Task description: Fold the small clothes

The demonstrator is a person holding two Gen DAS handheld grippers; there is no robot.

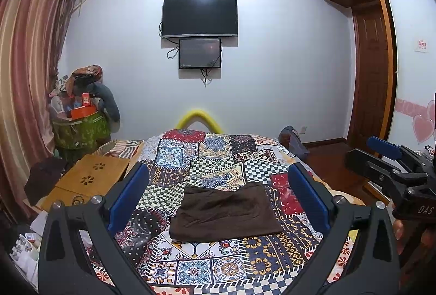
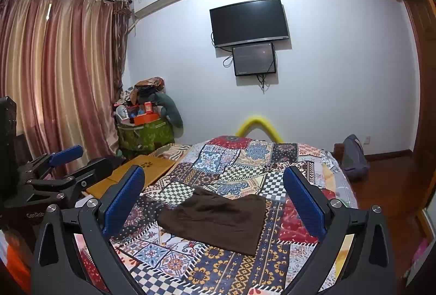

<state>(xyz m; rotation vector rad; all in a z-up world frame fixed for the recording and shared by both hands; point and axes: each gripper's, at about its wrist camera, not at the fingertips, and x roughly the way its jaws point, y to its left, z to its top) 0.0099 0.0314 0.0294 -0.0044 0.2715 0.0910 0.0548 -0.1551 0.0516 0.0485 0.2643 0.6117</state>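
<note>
Brown cloth [image 1: 222,210] lies flat on the patchwork bedspread [image 1: 218,158], in the middle of the bed, as a neat rectangle with straight edges. It looks already folded at least one time, so I judge the task is far along or maybe finished for this piece; if one more fold is needed, I cannot tell. No other small clothes are visible on the bed. The left gripper [image 1: 218,188] hangs above the near side of the cloth with its jaws wide apart, holding nothing and touching nothing. The right gripper [image 2: 214,191] is the same: jaws wide, empty, raised over the cloth and apart from it.
</note>
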